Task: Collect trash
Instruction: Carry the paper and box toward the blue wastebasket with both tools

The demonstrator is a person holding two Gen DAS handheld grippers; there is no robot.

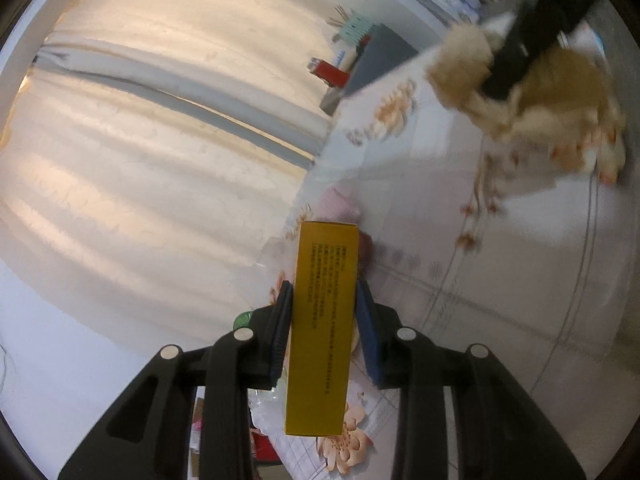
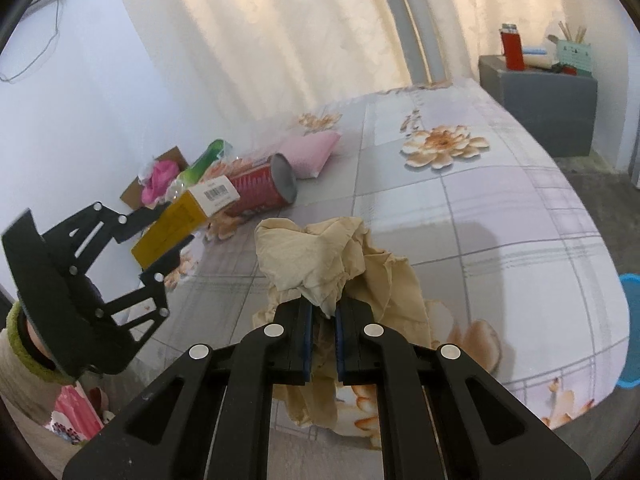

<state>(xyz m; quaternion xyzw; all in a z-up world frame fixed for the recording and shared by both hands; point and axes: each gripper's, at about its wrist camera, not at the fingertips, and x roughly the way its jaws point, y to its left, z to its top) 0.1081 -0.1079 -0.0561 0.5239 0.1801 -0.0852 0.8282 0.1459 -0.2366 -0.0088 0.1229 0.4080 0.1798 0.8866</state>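
Both hands loaded: left gripper [image 1: 324,312] clamped on yellow box [image 1: 322,328], right gripper [image 2: 323,316] pinching crumpled beige paper [image 2: 320,256] over bed [image 2: 500,200]; red can [image 2: 262,192], green bottle [image 2: 206,160], prob. more wrappers left; no bin seen.

1. Bed sheet [image 2: 500,208]: grey-and-white checks with orange flowers, spread under and ahead of the claw.
2. Pink pillow [image 2: 310,154]: lies on the sheet, ahead and slightly left.
3. Grey cabinet [image 2: 538,98]: far ahead to the right, beside the bed.
4. Curtain [image 2: 280,32]: cream, hangs behind the bed.
5. Blue object [image 2: 632,328]: low at the right edge, cannot identify.
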